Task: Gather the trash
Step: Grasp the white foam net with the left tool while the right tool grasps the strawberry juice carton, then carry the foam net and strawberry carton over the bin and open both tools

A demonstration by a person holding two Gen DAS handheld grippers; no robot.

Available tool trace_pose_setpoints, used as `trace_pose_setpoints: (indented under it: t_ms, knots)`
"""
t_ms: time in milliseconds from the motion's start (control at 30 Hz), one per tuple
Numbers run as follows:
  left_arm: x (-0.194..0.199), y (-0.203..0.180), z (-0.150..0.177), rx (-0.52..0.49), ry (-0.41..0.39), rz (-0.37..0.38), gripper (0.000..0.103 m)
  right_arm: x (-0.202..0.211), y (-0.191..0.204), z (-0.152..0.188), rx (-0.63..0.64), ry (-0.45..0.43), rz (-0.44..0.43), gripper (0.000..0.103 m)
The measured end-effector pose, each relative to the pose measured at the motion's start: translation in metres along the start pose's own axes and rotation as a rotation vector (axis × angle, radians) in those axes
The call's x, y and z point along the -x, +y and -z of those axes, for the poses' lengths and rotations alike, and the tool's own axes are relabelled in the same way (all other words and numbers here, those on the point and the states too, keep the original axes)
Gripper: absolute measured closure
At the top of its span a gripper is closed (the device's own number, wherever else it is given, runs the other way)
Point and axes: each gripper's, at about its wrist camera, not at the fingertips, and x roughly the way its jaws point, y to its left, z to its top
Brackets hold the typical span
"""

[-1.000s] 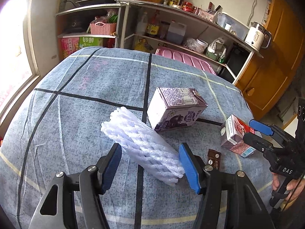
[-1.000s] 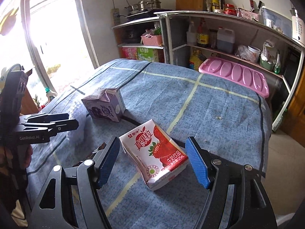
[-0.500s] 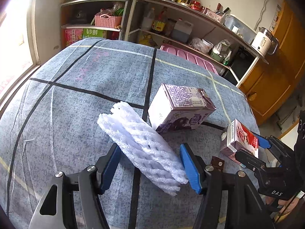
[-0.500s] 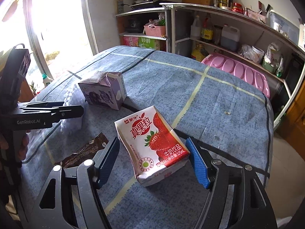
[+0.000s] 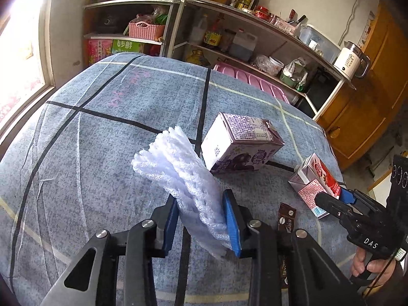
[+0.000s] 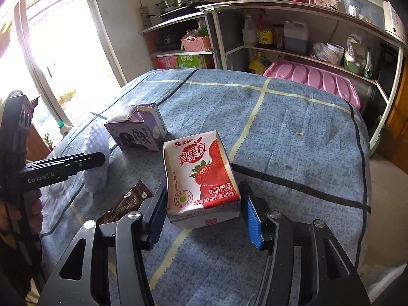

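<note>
My left gripper (image 5: 201,221) is shut on a white foam net sleeve (image 5: 183,176), squeezing its near end so the far end tilts up. My right gripper (image 6: 202,211) has closed in around a red strawberry milk carton (image 6: 201,173); the left finger touches it, a gap stays on the right, and the carton looks tipped up off the cloth. A purple milk carton (image 5: 239,142) lies just beyond the sleeve; it also shows in the right wrist view (image 6: 137,132). A brown snack wrapper (image 6: 122,204) lies flat between the two grippers.
All sits on a table with a blue-grey checked cloth (image 5: 114,117). Behind it stand metal shelves (image 5: 229,30) with bottles and a pink tray (image 6: 313,79). A bright window (image 6: 51,51) is at the left. A wooden cabinet (image 5: 369,97) is at the right.
My left gripper's fingers closed onto the foam sleeve and pinched it. My right gripper moved forward and narrowed around the strawberry carton, which now stands more upright between the fingers.
</note>
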Motion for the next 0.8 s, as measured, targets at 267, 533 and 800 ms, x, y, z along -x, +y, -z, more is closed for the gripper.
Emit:
trace_pose_setpoints:
  t_ms: [267,533,800]
  knots:
    - [0.022,-0.002,0.011,-0.014,-0.024,-0.003,0.073,0.021,0.001,0.006,-0.057,-0.046,-0.02,0.048]
    - [0.047,-0.015,0.026,-0.058,-0.043,0.013,0.076,0.047,0.009,0.02,-0.092,-0.079,-0.021,0.049]
    - [0.073,-0.045,0.047,-0.125,-0.058,0.046,0.076,0.076,0.017,0.036,-0.118,-0.117,-0.018,0.048]
